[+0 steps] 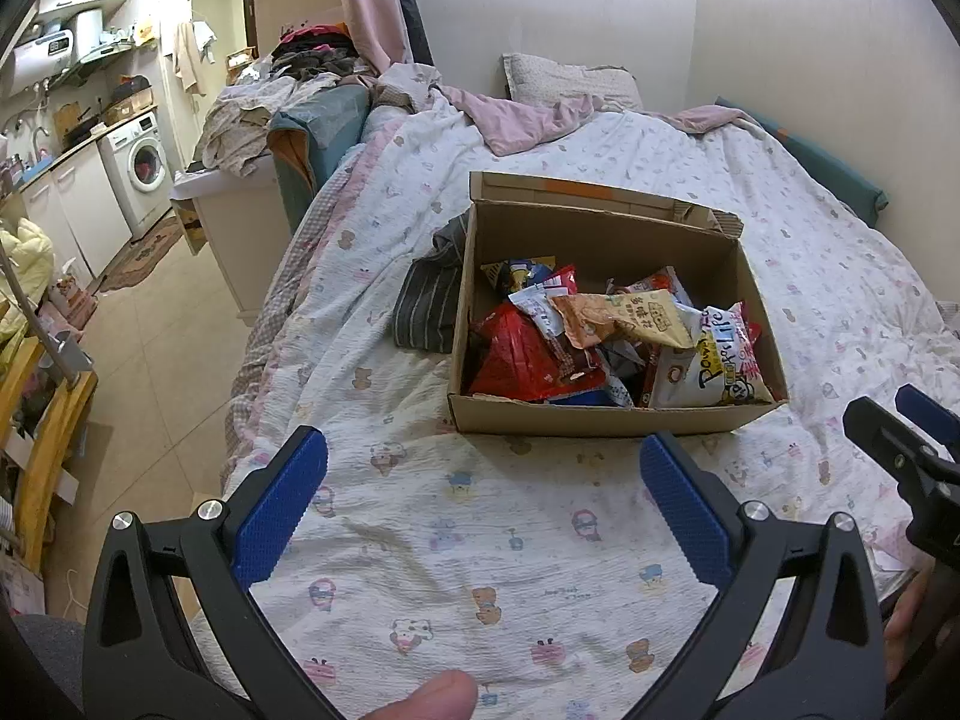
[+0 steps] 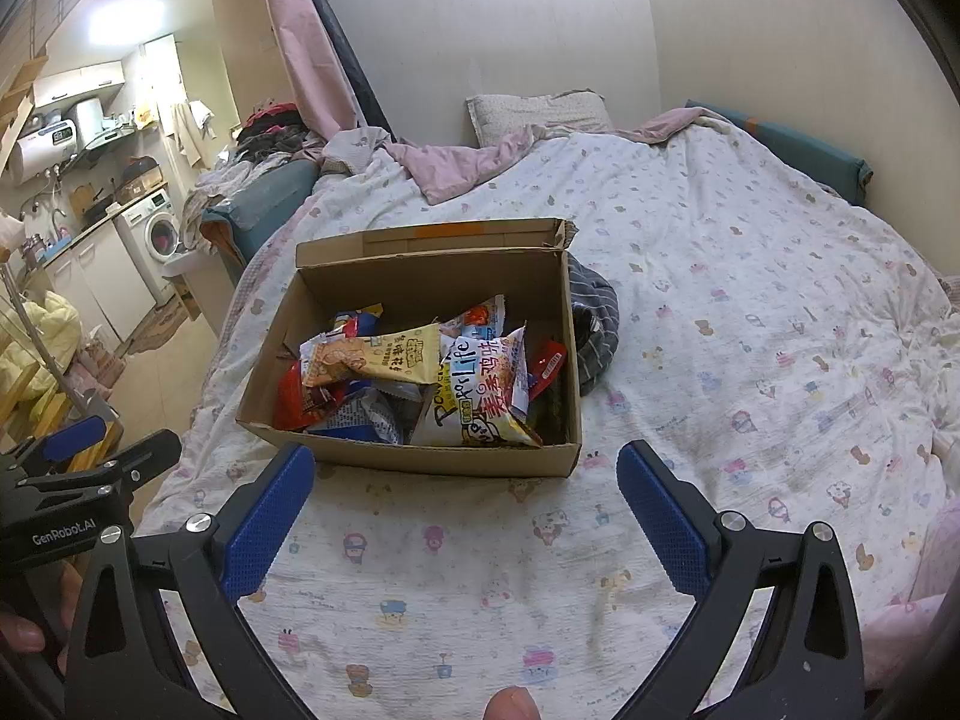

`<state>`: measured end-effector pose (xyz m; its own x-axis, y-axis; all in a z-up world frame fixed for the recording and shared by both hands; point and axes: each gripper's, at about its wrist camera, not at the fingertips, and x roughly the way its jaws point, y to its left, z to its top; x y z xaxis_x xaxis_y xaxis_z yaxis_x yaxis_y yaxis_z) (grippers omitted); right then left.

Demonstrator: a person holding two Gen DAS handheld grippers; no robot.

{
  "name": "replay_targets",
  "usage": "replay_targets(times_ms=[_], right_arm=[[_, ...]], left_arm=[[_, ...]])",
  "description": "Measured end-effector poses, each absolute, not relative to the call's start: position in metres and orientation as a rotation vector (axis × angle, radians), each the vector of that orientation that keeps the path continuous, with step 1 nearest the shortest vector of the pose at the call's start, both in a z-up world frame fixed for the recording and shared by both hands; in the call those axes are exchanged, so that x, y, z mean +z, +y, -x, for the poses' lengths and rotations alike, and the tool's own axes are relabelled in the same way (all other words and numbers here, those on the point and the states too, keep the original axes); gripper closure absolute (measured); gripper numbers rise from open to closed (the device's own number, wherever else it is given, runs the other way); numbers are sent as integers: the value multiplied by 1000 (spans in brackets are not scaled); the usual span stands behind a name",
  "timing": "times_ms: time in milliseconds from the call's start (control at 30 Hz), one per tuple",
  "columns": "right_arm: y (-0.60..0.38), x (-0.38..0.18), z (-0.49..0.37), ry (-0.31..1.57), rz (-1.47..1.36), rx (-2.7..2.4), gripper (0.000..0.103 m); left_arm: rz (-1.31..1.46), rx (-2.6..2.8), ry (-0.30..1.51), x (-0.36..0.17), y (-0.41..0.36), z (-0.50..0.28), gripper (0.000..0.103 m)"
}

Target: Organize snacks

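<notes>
Both tools, left [image 1: 483, 507] and right [image 2: 465, 507], gaped empty (nothing gripped); the heaped snack packets [image 2: 420, 378] could slip from the box [image 2: 420, 456] if pinched loosely

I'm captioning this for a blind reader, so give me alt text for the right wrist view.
An open cardboard box full of mixed snack packets sits on a bed with a cartoon-print quilt, just ahead of the open, empty right gripper. The left gripper shows at the left edge, and a kitchen with a washing machine lies beyond.
</notes>
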<state>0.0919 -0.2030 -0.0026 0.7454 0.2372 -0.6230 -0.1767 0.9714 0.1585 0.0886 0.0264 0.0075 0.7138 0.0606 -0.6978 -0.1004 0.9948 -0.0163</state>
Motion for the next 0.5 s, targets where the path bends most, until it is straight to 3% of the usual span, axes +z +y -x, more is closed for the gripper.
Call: replay_targets(times_ms=[500], right_arm=[[-203,-3,-91,689,-96,229,0]], left_arm=[[66,73,776,5,26,-90,0]])
